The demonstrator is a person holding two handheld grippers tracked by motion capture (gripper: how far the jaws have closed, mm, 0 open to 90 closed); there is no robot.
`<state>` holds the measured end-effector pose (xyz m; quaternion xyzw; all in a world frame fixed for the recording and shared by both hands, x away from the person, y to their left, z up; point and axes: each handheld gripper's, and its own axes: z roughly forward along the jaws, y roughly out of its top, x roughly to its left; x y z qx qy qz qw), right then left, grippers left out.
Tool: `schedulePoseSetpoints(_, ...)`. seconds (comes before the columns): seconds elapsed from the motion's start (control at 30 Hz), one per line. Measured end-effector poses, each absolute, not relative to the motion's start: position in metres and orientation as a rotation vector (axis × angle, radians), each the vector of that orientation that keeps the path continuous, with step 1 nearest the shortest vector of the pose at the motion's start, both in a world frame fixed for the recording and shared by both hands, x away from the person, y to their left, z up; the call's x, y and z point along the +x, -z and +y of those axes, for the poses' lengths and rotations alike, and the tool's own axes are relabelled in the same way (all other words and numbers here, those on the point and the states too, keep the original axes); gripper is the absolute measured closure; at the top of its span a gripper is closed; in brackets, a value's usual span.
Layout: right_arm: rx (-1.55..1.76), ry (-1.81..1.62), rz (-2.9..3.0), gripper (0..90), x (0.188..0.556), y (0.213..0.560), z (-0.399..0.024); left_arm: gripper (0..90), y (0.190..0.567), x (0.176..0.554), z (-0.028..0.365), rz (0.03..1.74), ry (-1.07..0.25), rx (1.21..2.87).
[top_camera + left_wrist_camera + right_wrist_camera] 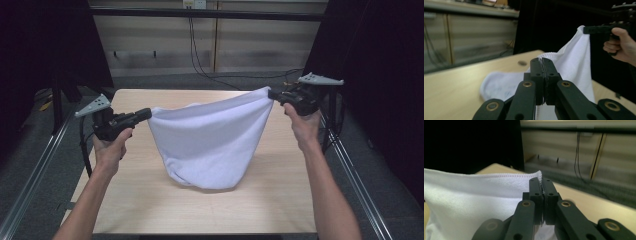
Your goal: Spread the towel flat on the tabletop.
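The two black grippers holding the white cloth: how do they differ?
The left gripper sits lower and nearer the person, while the right gripper is raised higher and farther back. The left pinches the cloth's left top corner; the right pinches its right top corner. Both are shut on the cloth, each carries a grey plate, and together they hang it above the table.

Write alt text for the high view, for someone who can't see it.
A white towel hangs stretched between two handheld claws, its lower end resting on a wooden table. The left claw and the right claw each clamp one top corner, held by a person's bare forearms.
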<state>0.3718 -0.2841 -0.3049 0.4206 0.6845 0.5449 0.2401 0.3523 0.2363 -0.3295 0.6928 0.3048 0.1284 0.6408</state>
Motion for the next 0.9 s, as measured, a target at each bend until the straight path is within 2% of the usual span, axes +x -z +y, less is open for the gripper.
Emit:
schedulePoseSetpoints(0.1, 1.086, -1.563, 1.825, 88.5, 0.349, 0.279, -0.291, 88.8, 0.310, 0.336, 0.238, 0.635, -0.310, 1.566)
schedulePoseSetpoints(0.2, 1.034, -1.590, 1.846, 88.5, 0.318, 0.279, -0.293, 88.8, 0.314, 0.317, 0.237, 0.608, -0.276, 1.587)
schedulePoseSetpoints(0.3, 1.009, -1.565, 1.917, 88.5, 0.280, 0.301, -0.297, 88.7, 0.342, 0.293, 0.234, 0.593, -0.191, 1.629)
schedulePoseSetpoints(0.43, 1.067, -1.589, 1.990, 88.5, 0.226, 0.348, -0.314, 88.7, 0.383, 0.255, 0.240, 0.582, -0.062, 1.679)
schedulePoseSetpoints(0.67, 1.119, -1.576, 2.084, 88.3, 0.124, 0.402, -0.318, 88.4, 0.402, 0.180, 0.243, 0.500, 0.049, 1.704)
schedulePoseSetpoints(0.73, 1.115, -1.570, 2.071, 84.9, 0.102, 0.404, -0.318, 88.0, 0.405, 0.161, 0.239, 0.451, 0.033, 1.742)
schedulePoseSetpoints(0.8, 1.123, -1.569, 2.064, 76.6, 0.088, 0.404, -0.318, 83.6, 0.411, 0.156, 0.239, 0.461, 0.025, 1.757)
schedulePoseSetpoints(0.9, 1.129, -1.547, 2.060, 68.0, 0.082, 0.404, -0.319, 76.3, 0.422, 0.174, 0.245, 0.513, 0.057, 1.753)
